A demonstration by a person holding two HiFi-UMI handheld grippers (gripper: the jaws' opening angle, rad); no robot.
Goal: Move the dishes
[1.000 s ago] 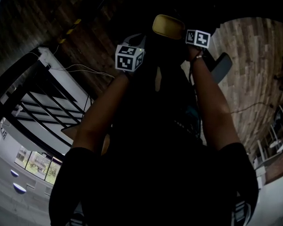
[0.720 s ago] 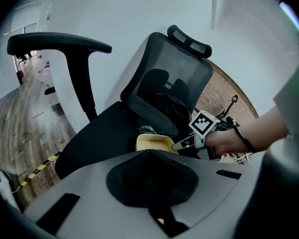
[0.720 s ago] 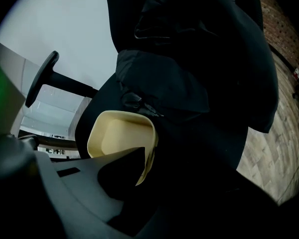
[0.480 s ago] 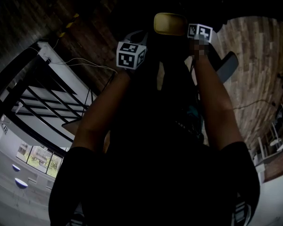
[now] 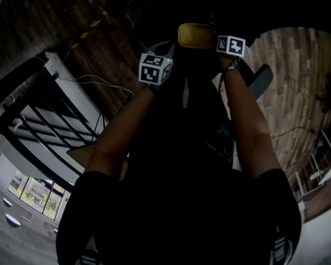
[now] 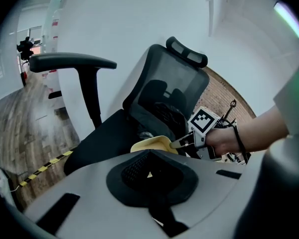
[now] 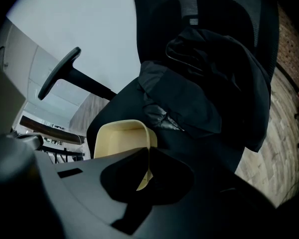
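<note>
Both checkered marker cubes, one on the left tool (image 6: 148, 171) and one on the right tool (image 7: 147, 158), sit slightly lower in the head view than half a second ago, and the pale yellow, shallow rectangular plastic dish (image 5: 197, 36) has dropped with them. The room behind has slid too, so part of that shift may be the head tilting. The dish is held in the air over the seat of a black mesh-backed office chair (image 6: 179, 88), on which a dark crumpled jacket (image 7: 209, 83) lies; no bench shows in any view. In the right gripper view the jaws are pinched on the dish's near rim, with yellow showing to the left of the seam between them and below it, and the left gripper view shows that tool's tip meeting the dish's right-hand corner. The left tool's jaws are pressed almost together with a thin sliver of yellow in the seam, and the dish's near edge disappears right behind them, so I read them as nipping that edge too, though the contact itself is hidden. The relation that matters is that the dish lies between the two tools, its long axis running roughly across from one to the other, the right tool at one end and the left at the nearer corner. By my judgement, any carry needs both hands to travel together at the same height, or the dish will twist in the pinches and may slip onto the chair.
</note>
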